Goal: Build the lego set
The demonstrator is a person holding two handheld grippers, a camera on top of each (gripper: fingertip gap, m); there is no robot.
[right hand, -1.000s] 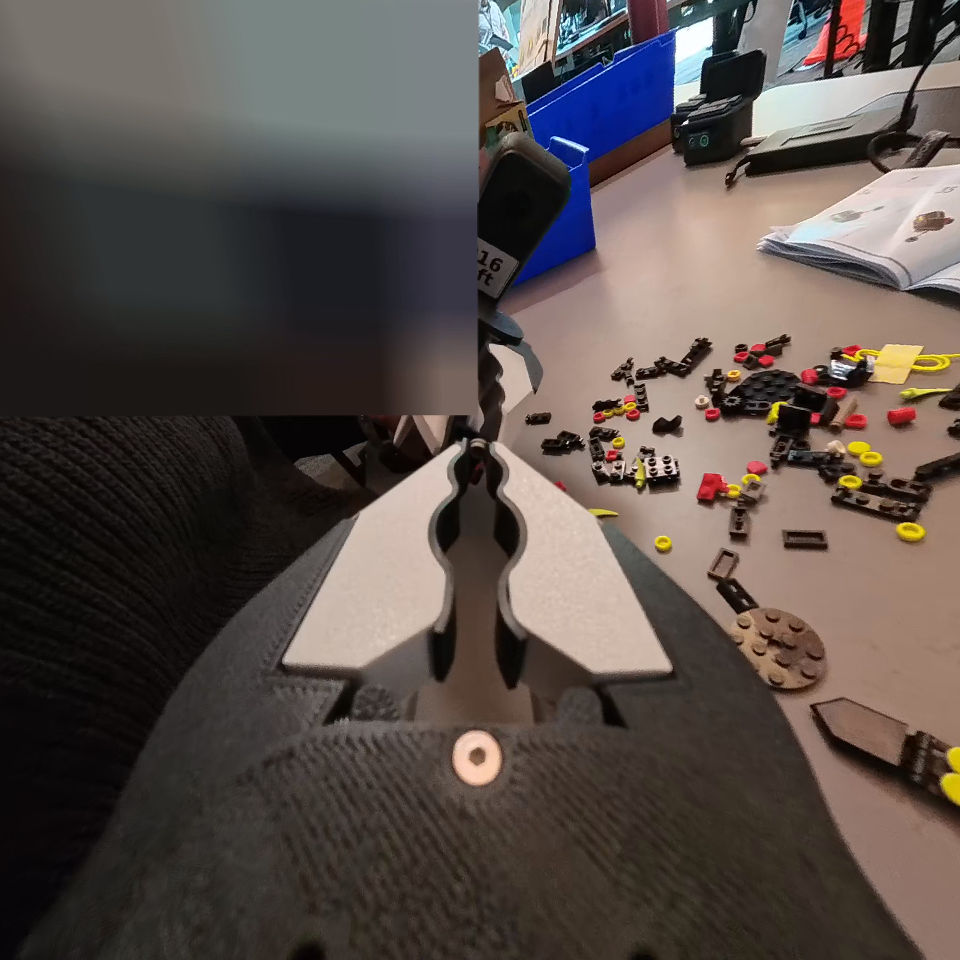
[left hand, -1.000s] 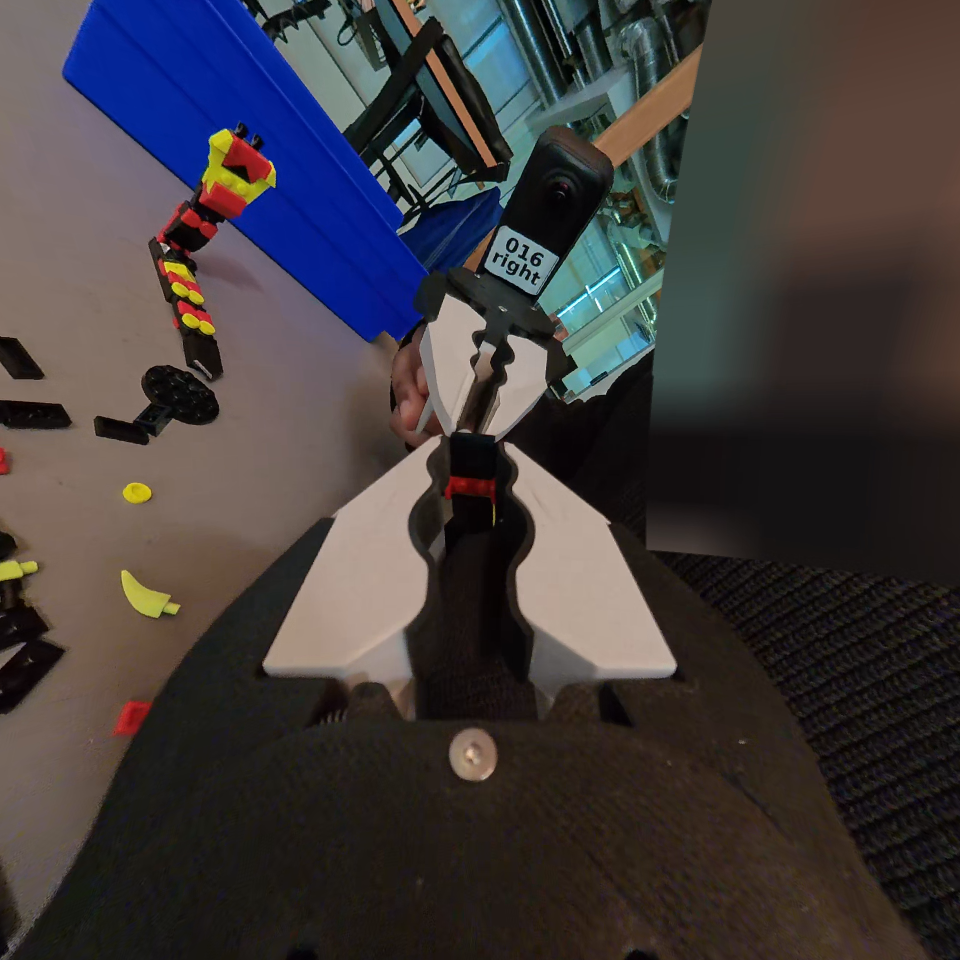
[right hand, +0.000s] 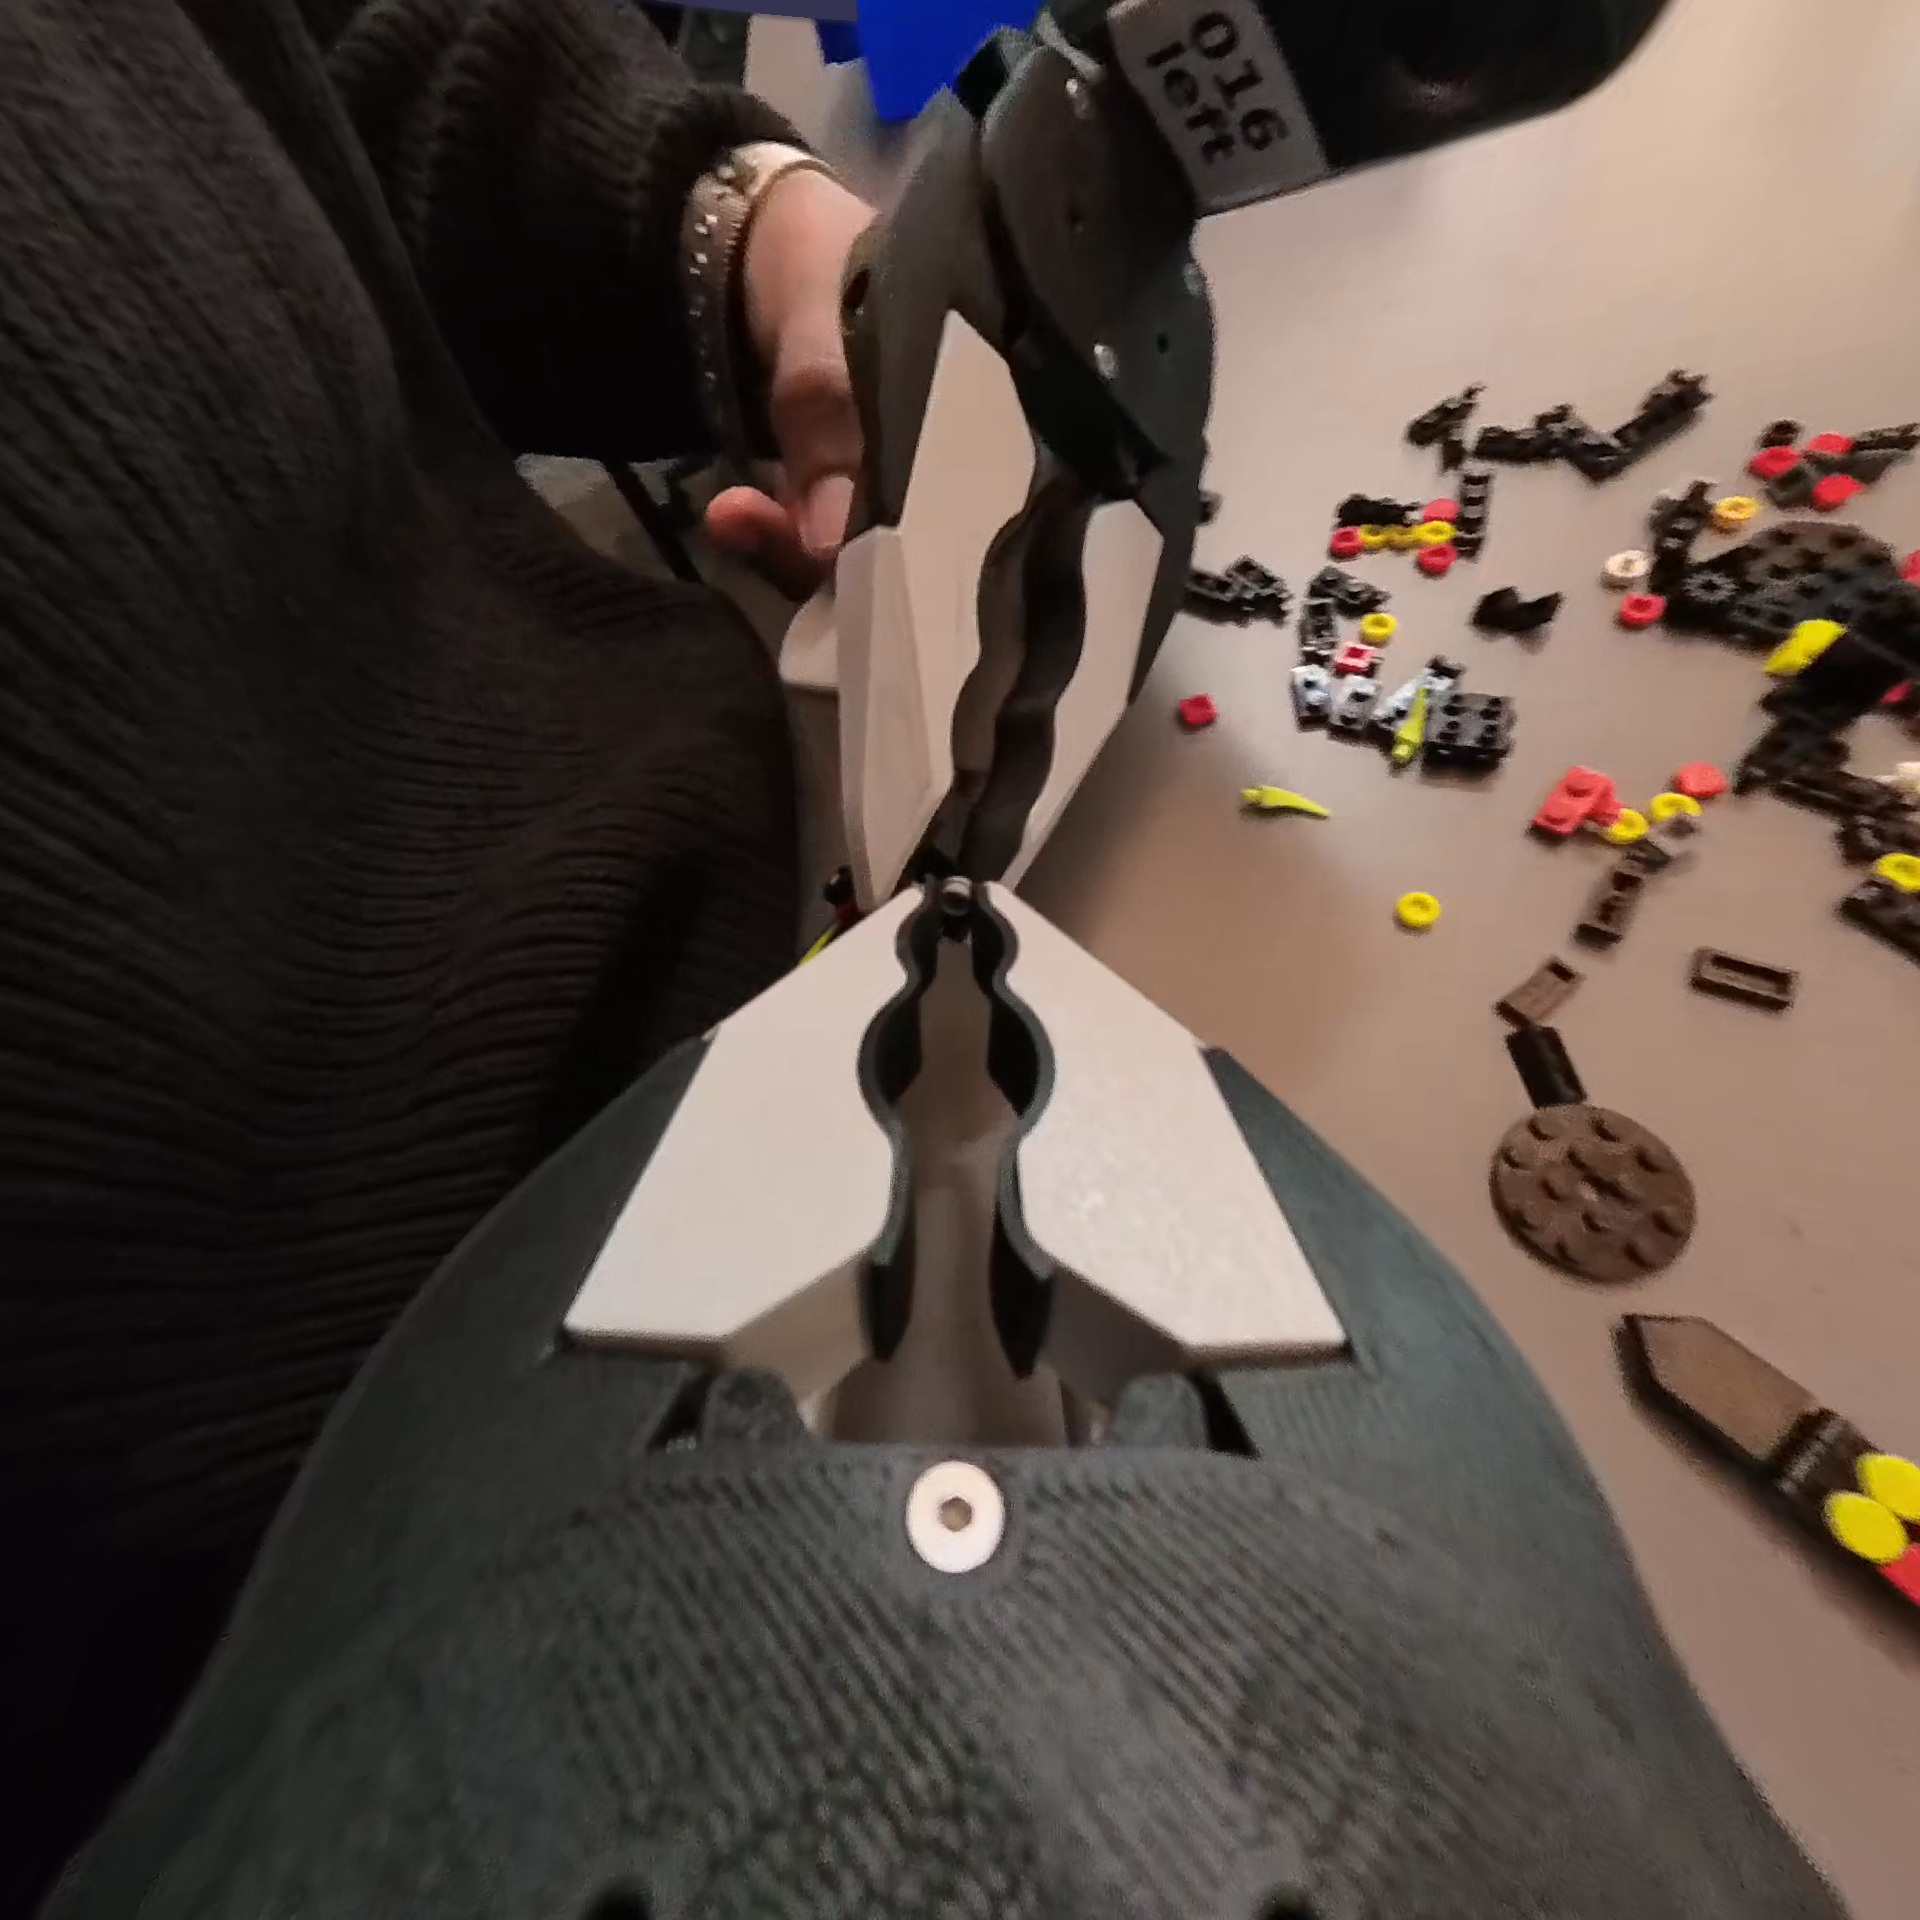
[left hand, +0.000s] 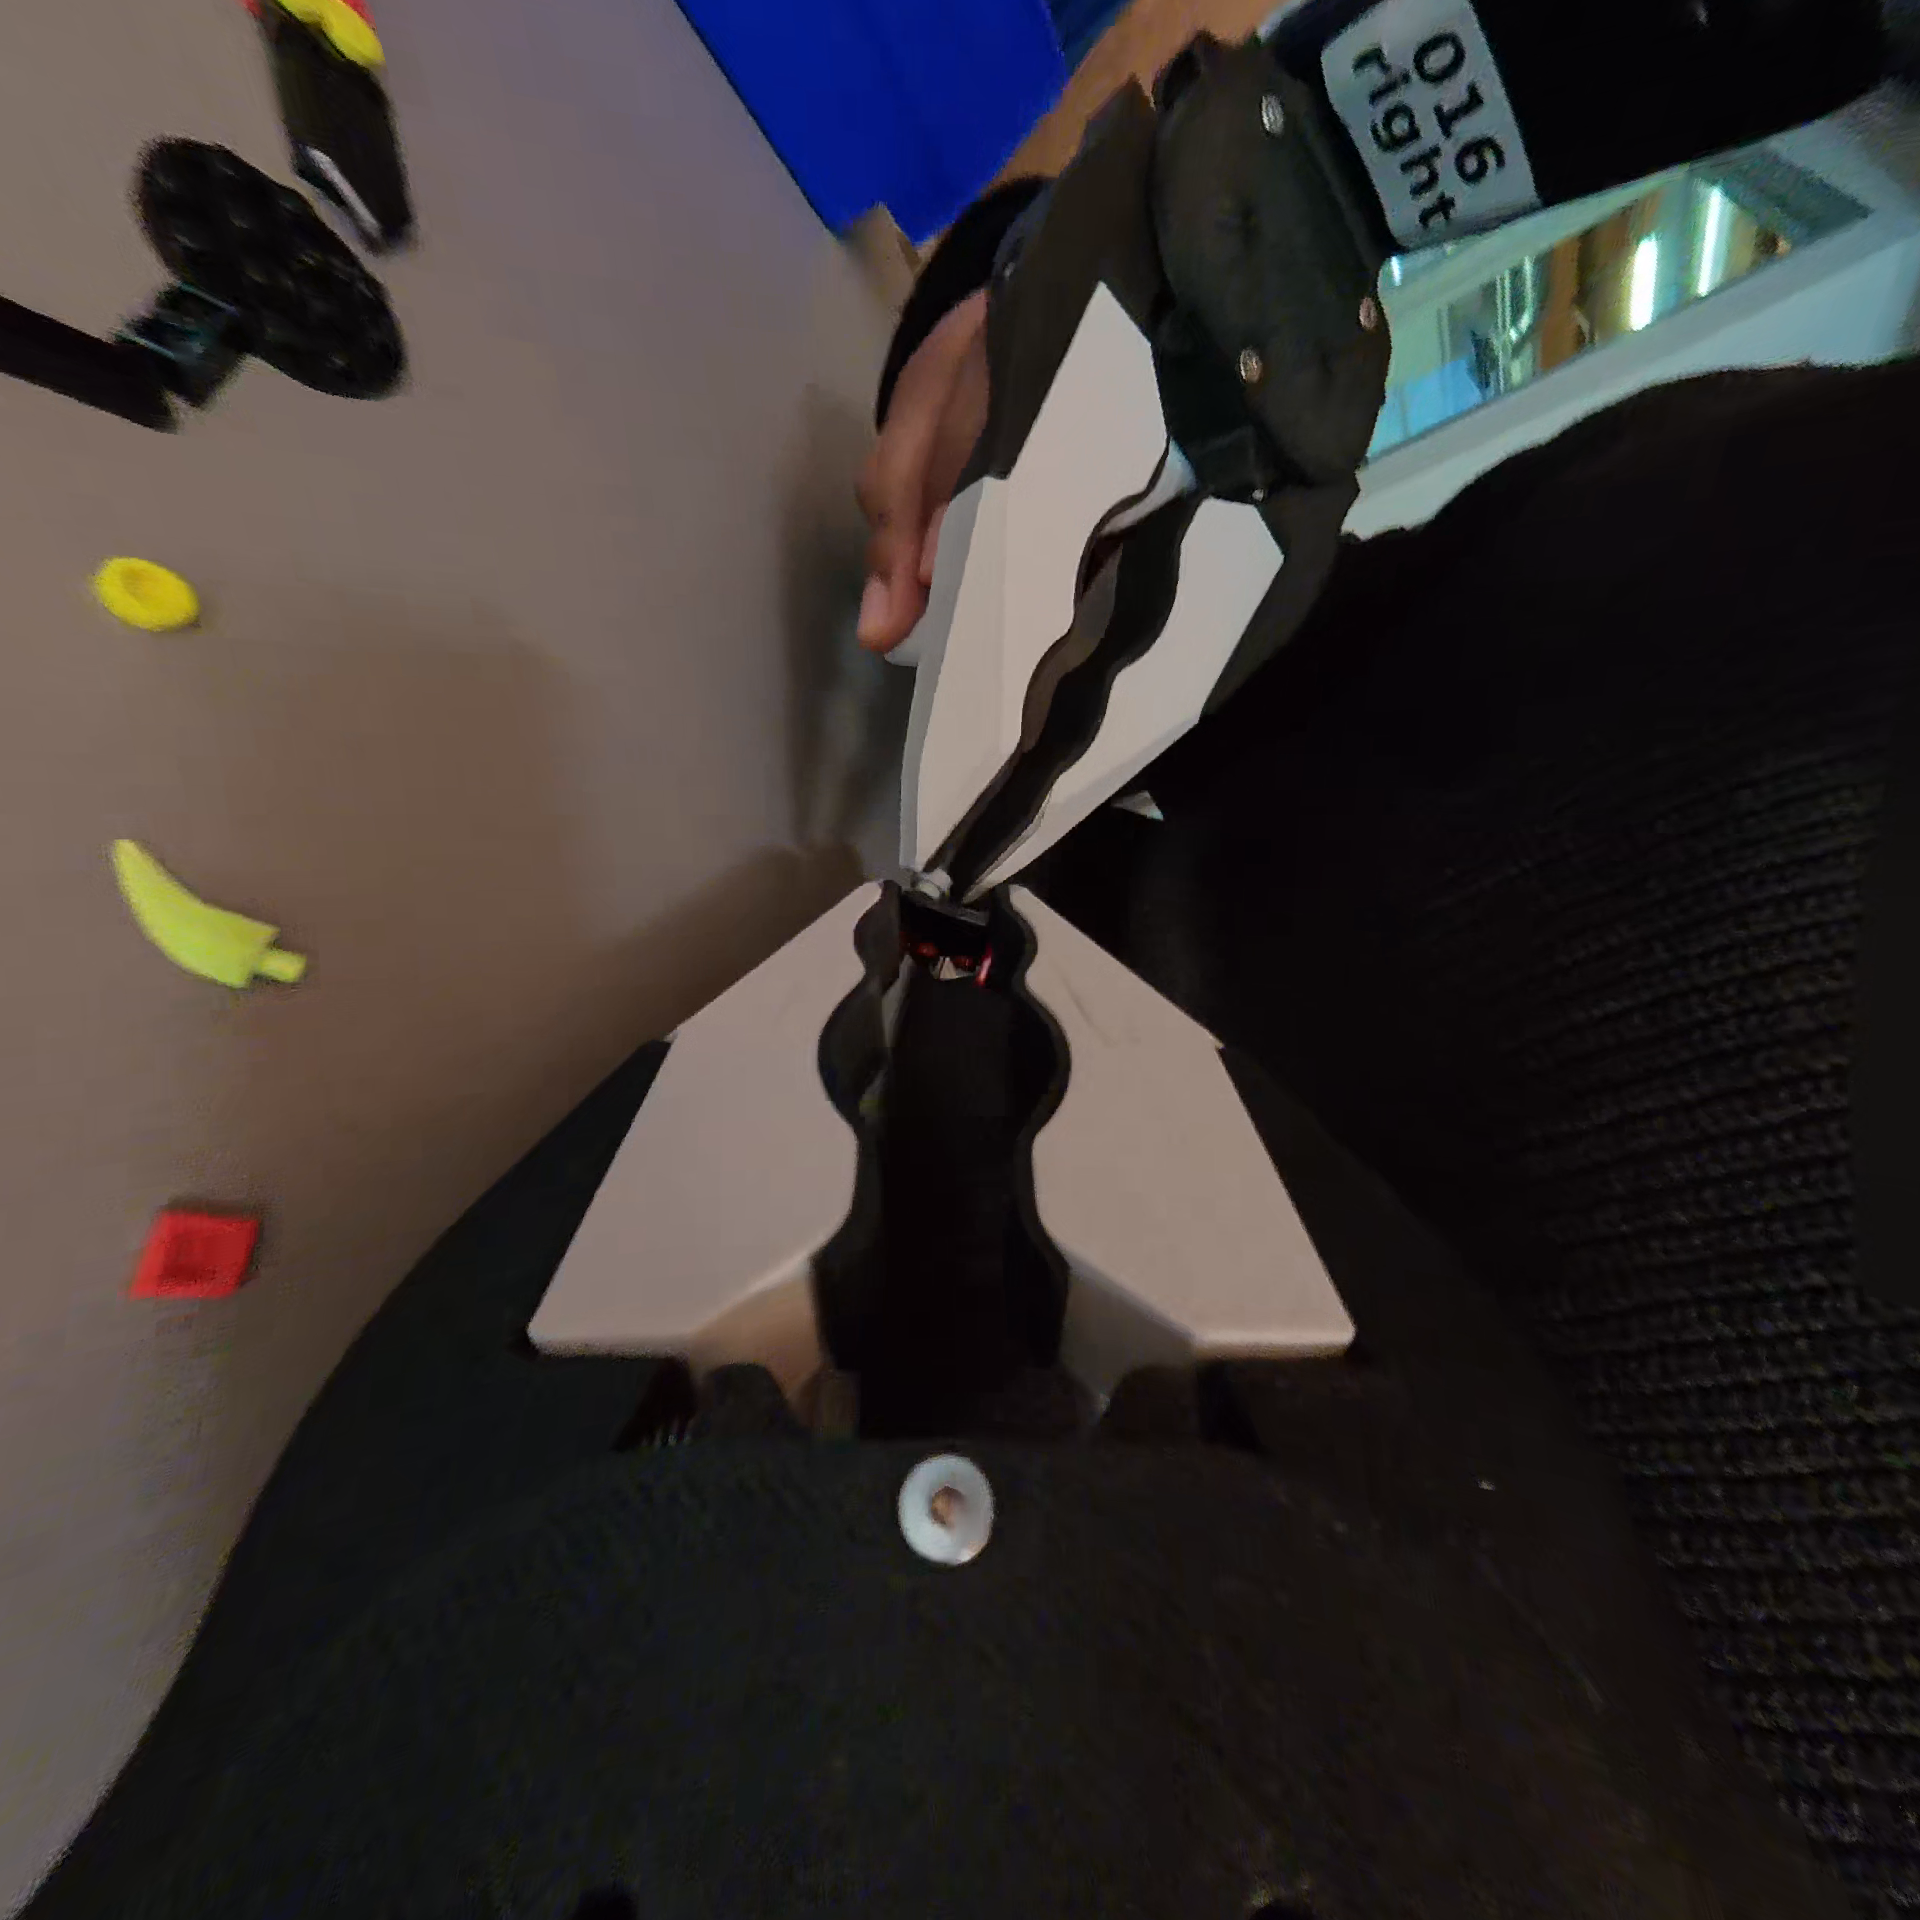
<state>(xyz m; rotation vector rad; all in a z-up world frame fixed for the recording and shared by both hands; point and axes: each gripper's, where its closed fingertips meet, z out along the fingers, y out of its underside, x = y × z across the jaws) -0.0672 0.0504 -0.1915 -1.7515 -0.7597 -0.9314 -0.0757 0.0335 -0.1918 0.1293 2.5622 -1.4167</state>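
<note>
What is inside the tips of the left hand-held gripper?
The left hand-held gripper holds a small black and red lego piece at its tips. The right hand-held gripper meets it tip to tip with something small; the fingers cover the rest of both parts.

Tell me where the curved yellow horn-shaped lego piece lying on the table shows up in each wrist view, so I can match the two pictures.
Left wrist view: the curved yellow piece lies at the left edge, about mid-height, between a yellow round stud above and a red square tile below.
Right wrist view: right of centre, above mid-height, just right of the left gripper.
Shared landmark: the two grippers meeting tip to tip, with the right gripper in the centre.
</note>
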